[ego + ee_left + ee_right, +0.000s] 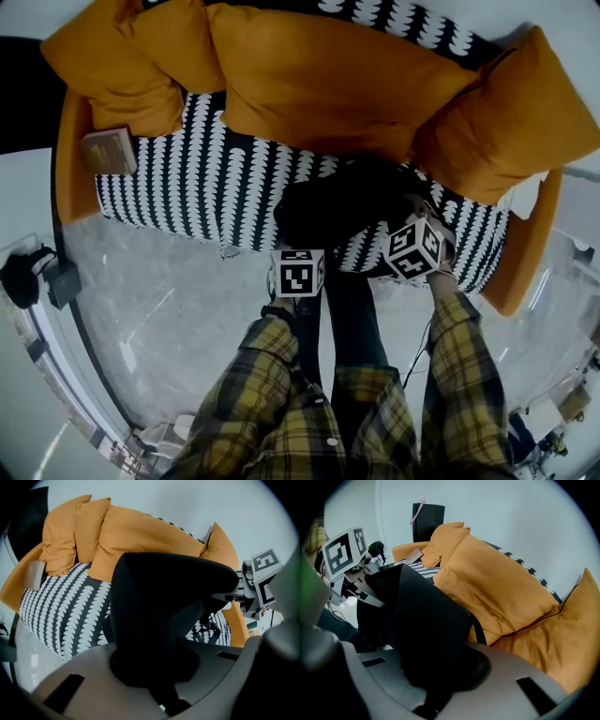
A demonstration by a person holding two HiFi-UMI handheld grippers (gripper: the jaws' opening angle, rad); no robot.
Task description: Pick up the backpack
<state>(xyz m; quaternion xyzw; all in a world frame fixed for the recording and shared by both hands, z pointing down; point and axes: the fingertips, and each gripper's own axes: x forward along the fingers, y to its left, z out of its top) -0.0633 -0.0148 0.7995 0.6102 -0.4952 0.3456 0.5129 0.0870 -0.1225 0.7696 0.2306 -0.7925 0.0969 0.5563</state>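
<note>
Black cloth backpack (pixel 342 202) is at the black-and-white patterned sofa's (pixel 216 178) front edge; left gripper (pixel 157 677) and right gripper (pixel 440 677) both squeeze it tight.

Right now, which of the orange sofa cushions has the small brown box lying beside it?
The leftmost orange fabric cushion in the head view: only it has the small brown box at its front edge.

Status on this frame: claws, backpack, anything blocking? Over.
Left claw shut on the black fabric backpack. Right claw shut on it too. Backpack at the front edge of the black-and-white patterned sofa; nothing blocking it seen.
</note>
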